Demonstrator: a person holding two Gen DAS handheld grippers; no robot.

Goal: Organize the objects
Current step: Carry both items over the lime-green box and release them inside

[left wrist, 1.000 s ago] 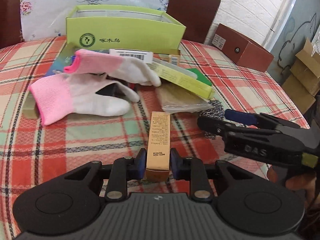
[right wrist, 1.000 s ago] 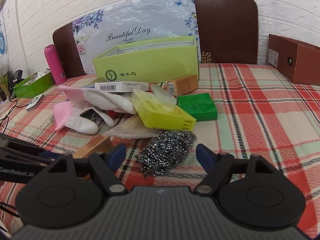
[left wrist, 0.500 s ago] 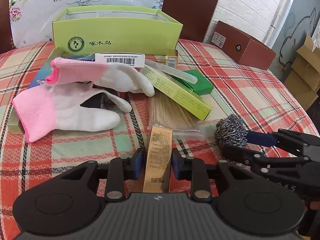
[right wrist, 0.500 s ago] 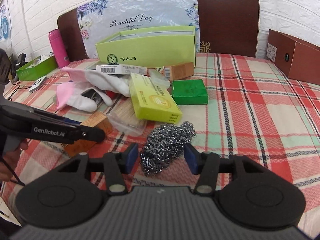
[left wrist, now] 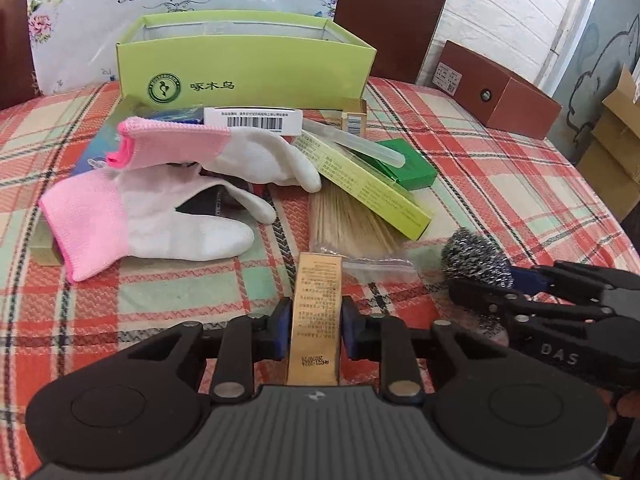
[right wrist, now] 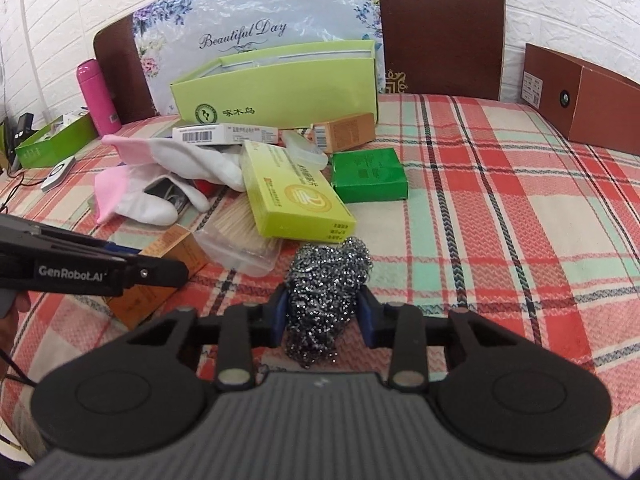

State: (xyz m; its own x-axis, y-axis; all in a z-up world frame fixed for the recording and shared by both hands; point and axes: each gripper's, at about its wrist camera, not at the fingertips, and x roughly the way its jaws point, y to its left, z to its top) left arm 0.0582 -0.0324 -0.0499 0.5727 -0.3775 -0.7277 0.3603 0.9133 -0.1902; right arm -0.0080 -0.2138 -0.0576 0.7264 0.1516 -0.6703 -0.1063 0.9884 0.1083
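As the right tool [right wrist: 323,312] is closing on the steel scourer [right wrist: 326,292], newly squeezed, we are gripping the gold carton [left wrist: 316,320] in the left tool [left wrist: 314,330]; both seem ready for the green box [left wrist: 248,64].

The open lime-green box [left wrist: 248,68] stands at the far side of the plaid table. Before it lies a heap: a white barcoded carton [left wrist: 252,120], two pink-cuffed white gloves [left wrist: 160,204], a long yellow-green carton [left wrist: 368,184], a flat green box [left wrist: 408,164] and a clear pack of wooden sticks [left wrist: 348,224]. Nearer than the heap, a slim gold carton [left wrist: 316,316] points toward the green box, and a steel-wool scourer [right wrist: 324,292] sits to its right.
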